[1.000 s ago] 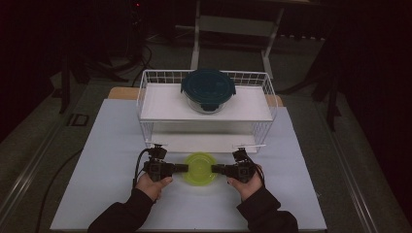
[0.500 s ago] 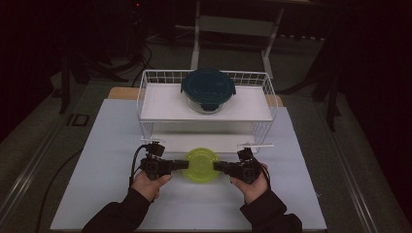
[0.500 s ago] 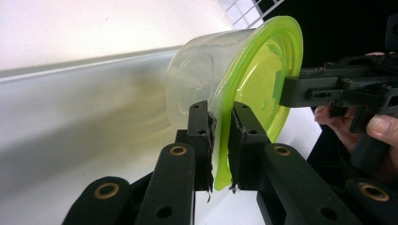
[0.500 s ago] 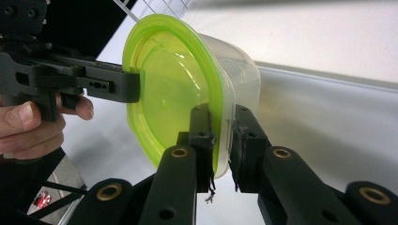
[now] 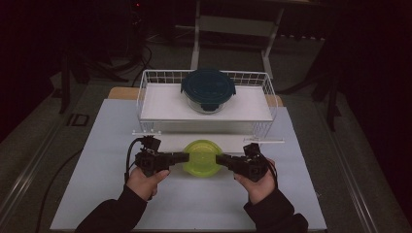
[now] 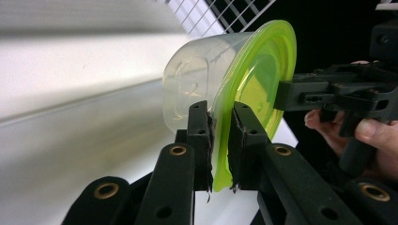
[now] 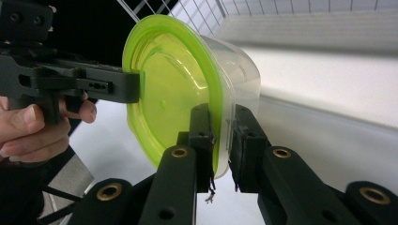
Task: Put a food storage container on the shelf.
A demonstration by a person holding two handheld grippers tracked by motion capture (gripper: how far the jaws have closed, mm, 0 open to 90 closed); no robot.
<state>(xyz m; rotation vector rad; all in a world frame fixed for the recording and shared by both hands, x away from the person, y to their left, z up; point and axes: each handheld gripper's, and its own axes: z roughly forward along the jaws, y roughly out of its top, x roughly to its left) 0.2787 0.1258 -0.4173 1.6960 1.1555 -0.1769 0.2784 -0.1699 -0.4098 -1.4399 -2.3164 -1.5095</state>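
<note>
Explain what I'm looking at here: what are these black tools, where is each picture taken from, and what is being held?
There is no robot arm. A person holds a hand-held two-jaw tool in each hand: the left gripper and the right gripper. The high view comes from a fixed camera above the table. The two gripper views come from cameras riding on the tools, looking along their black jaws. Between the tools is a clear container with a green lid. Each gripper is clamped on its rim from opposite sides; the left gripper view and the right gripper view show the rim pinched between the pads. Behind it stands a white wire basket, carrying a glass container with a dark lid.
</note>
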